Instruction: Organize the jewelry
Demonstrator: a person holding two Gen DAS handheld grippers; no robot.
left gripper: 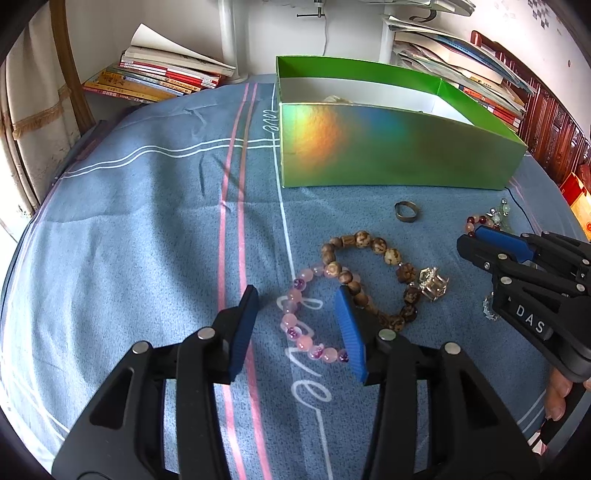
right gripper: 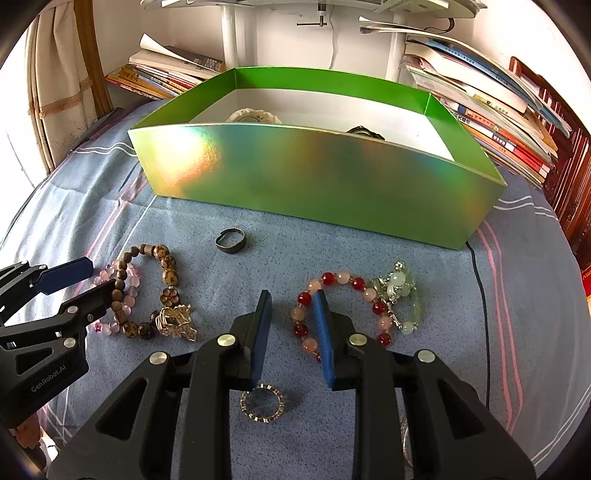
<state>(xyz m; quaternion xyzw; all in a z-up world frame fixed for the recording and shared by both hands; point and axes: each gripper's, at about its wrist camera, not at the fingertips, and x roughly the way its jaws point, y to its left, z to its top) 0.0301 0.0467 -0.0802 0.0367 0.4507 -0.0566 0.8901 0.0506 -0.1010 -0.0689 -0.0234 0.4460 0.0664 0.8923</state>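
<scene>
My left gripper (left gripper: 297, 302) is open and empty, low over a pink bead bracelet (left gripper: 301, 325) that overlaps a brown wooden bead bracelet (left gripper: 373, 269) with a silver charm (left gripper: 434, 284). My right gripper (right gripper: 291, 310) is open and empty, its jaws straddling the near left side of a red and pink bead bracelet (right gripper: 354, 306) with pale green beads (right gripper: 400, 291). A dark metal ring (right gripper: 232, 240) lies before the green box (right gripper: 317, 177). A sparkly ring (right gripper: 263, 402) lies under the right gripper. The box holds a white piece (right gripper: 253, 115) and a dark piece (right gripper: 364, 132).
The jewelry lies on a blue cloth (left gripper: 147, 221) with pink and white stripes. Stacks of books (left gripper: 162, 77) sit at the back left and back right (right gripper: 491, 107). A white post (right gripper: 236, 33) stands behind the box. A thin black cord (right gripper: 480, 288) runs along the right.
</scene>
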